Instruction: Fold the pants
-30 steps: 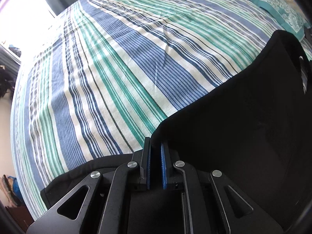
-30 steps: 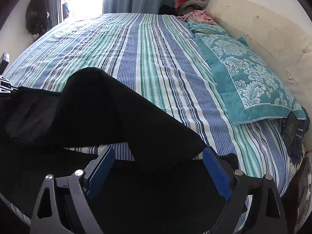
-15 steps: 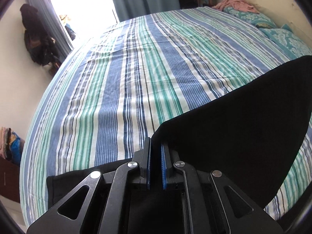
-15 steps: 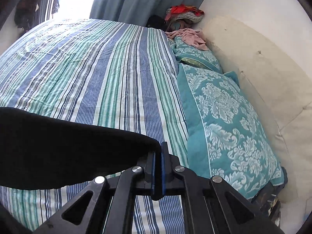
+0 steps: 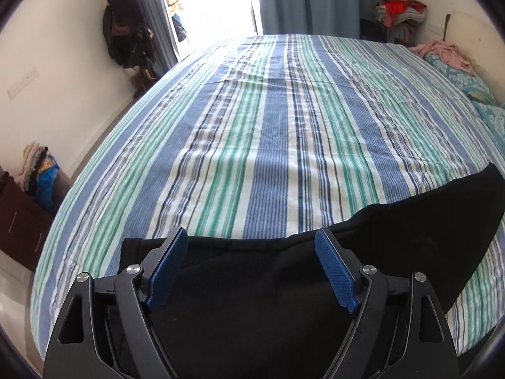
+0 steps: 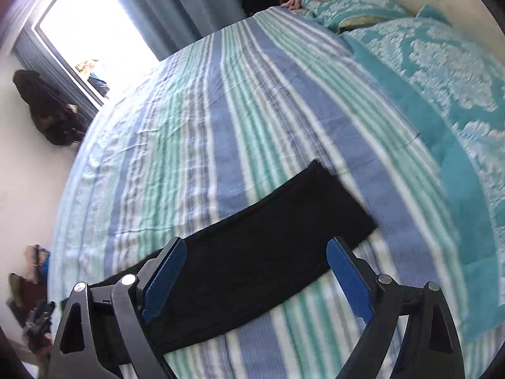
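Black fabric pants (image 5: pixel 252 300) lie flat along the near edge of the blue, green and white striped bedsheet (image 5: pixel 268 145). Just above them hangs the left gripper (image 5: pixel 251 271), its blue-padded jaws opening with cloth below but untouched. Further along, the right gripper (image 6: pixel 255 279) likewise spreads apart over the folded leg, holding nothing.

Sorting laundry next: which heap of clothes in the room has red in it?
The corner heap beside the curtain, with red on top. The pink clothes on the bed and the floor heap show none.
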### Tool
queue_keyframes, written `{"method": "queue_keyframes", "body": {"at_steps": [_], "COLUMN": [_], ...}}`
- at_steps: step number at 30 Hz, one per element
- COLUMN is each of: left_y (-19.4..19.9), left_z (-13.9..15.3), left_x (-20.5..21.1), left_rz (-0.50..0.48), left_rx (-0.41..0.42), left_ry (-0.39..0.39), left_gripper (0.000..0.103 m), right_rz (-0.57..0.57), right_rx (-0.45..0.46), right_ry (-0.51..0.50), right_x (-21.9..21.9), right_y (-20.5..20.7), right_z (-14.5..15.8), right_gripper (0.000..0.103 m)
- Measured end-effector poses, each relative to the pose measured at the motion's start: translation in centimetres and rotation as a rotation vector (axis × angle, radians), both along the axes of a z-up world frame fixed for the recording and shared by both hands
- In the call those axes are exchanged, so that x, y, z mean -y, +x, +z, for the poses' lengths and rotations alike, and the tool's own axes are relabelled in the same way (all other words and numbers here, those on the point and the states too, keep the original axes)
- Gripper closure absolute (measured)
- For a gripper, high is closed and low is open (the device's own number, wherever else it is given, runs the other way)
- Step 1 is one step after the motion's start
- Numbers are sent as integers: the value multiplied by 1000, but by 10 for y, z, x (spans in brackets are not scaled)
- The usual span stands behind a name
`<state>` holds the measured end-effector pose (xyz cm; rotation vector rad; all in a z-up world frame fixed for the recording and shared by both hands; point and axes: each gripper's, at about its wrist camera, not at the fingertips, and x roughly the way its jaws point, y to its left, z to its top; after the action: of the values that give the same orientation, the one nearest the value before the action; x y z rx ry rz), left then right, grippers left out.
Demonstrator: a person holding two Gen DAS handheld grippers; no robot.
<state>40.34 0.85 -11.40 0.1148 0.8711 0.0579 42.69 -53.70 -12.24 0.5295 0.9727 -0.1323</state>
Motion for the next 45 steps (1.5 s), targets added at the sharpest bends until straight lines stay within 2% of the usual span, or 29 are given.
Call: {"method": "queue_keyframes", "body": {"at_steps": [2, 4, 5, 7, 8, 9, 10, 12, 15, 18, 20, 23, 24, 25, 26, 27, 28, 30, 32, 33, 34, 35, 36, 37, 38, 41, 42, 44, 45], "left_y": [-12, -18, -19, -18, -18, -17, -14, 1, 22, 47, 61, 80, 85, 87, 88, 87, 82, 63, 44, 40, 40, 43, 48, 47, 46, 29, 18, -10, -24], "left_z": [-3, -22, -36, -54, -56, -54, -53, -59, -70, -92, -102, -114, -117, -115, -112, -103, -94, -70, -53, -56, -65, -77, -88, -93, -91, -64, -52, -29, -19], "left_x": [-35, -66, -78, -104, -123, -146, -168, -207, -248, -254, -239, -220, -216, -211, -207, -202, -191, -183, -194, -204, -217, -224, -226, -231, -235, -250, -253, -251, -246], "left_rz": [75, 129, 158, 243, 286, 302, 290, 262, 219, 123, 52, 33, 40, 40, 44, 59, 49, 92, 218, 291, 356, 376, 380, 389, 400, 434, 431, 387, 343], "left_rx": [-12, -53, -73, -82, -77, -73, -86, -160, -227, -348, -397, -430, -426, -405, -417, -388, -351, -244, -143, -133, -161, -209, -259, -290, -293, -229, -196, -131, -110], "left_ry": [-19, -1, 64, 237, 242, 158, 38, -138, -243, -394, -438, -369, -345, -321, -338, -308, -251, -150, -110, -115, -119, -136, -156, -161, -165, -189, -177, -138, -128], "left_gripper": [11, 10, 10, 21, 22, 20, 15, 6, 6, 6, 6, 7, 19, 71, 77, 84, 89, 90, 90, 90, 90, 89, 86, 78, 73, 53, 45, 40, 34], "right_rz": [72, 168, 229, 321, 344, 363, 383, 427, 483, 504, 506, 492, 484, 478, 473, 471, 471, 465, 444, 433, 419, 406, 398, 391, 387, 367, 349, 308, 298], "right_rx": [19, 17, 8, -40, -61, -70, -71, -52, -6, 7, 1, -14, -20, -24, -24, -24, -24, -14, 4, 9, 11, 10, 2, -4, -2, 35, 36, 22, 6], "right_ry": [149, 205, 212, 153, 108, 78, 50, -5, -37, -25, -25, -43, -45, -46, -52, -60, -70, -91, -106, -99, -90, -79, -68, -65, -69, -112, -124, -136, -139], "right_x": [-33, -85, -111, -164, -186, -203, -218, -242, -267, -276, -279, -287, -290, -292, -296, -298, -301, -304, -305, -304, -303, -303, -304, -305, -306, -306, -302, -293, -289], "right_y": [10, 22, 27, 32, 31, 28, 22, 2, -39, -83, -113, -152, -162, -170, -179, -187, -194, -204, -207, -210, -211, -211, -210, -211, -213, -222, -226, -235, -240], "right_z": [-27, -55, -67, -87, -94, -98, -100, -96, -82, -71, -66, -61, -59, -58, -56, -54, -52, -47, -44, -43, -45, -46, -49, -50, -49, -40, -40, -47, -53], "right_gripper": [12, 10, 10, 10, 10, 10, 10, 10, 10, 9, 9, 9, 9, 9, 9, 9, 9, 9, 9, 9, 9, 9, 9, 9, 9, 8, 5, 3, 3]}}
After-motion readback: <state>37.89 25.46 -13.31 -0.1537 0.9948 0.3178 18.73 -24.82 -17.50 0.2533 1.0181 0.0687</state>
